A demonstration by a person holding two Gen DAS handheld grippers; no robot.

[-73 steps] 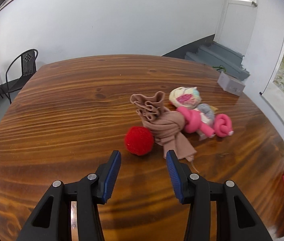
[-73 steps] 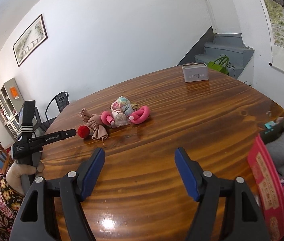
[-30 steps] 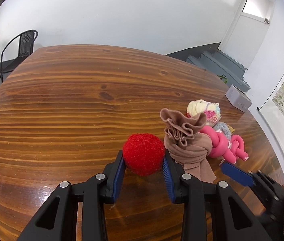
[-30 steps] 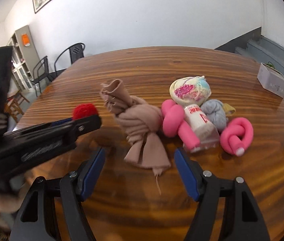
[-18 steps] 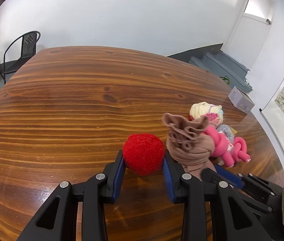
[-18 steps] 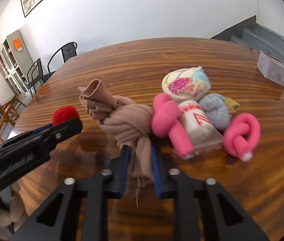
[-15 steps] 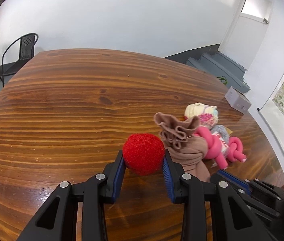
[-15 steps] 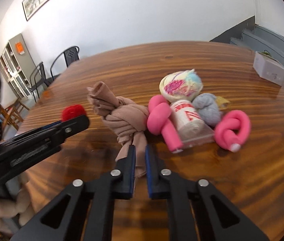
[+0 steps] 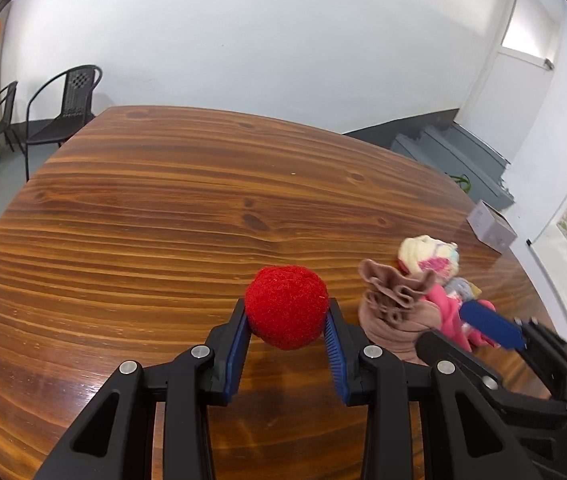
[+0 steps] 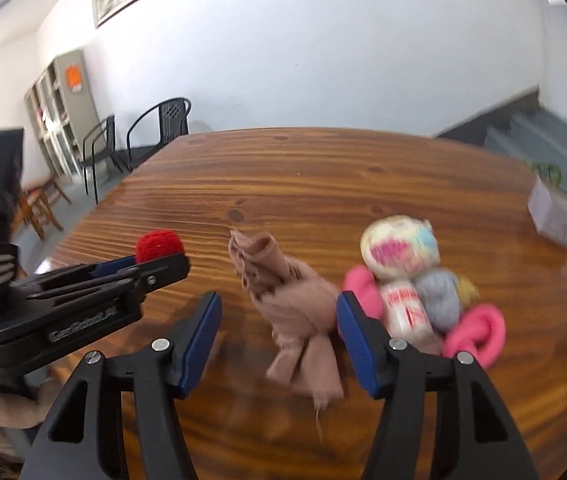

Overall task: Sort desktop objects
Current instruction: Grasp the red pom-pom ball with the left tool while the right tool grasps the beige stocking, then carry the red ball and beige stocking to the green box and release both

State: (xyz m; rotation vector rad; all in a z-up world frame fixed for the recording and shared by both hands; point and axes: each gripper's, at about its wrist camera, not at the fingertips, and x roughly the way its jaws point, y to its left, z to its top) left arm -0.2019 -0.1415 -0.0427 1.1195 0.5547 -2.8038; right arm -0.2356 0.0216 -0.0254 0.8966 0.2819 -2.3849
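A: Status of the left gripper [image 9: 287, 334]?

B: Clamped on the red yarn ball [image 9: 286, 306]. Both blue pads press the ball's sides. The ball is held above the wooden table [image 9: 163, 220]; from the right wrist view it [image 10: 159, 246] sits at 10 o'clock, past the tip of the left gripper [image 10: 171, 266].

A: Right gripper [image 10: 279, 334]?

B: Jaws spread wide, gripping nothing. The knotted tan cloth [image 10: 291, 308] lies on the table between the two pads; whether either pad touches it cannot be told, as the frame is blurred.

A: Remaining items?

B: A cluster at 3 o'clock of the cloth: a pastel yarn ball [image 10: 401, 252], a wrapped white skein [image 10: 405, 308], a grey yarn ball [image 10: 439, 298], and a knotted pink tube [image 10: 477, 332], all touching or just beside one another. A small grey box [image 10: 555, 216] stands well apart at the table's right edge.
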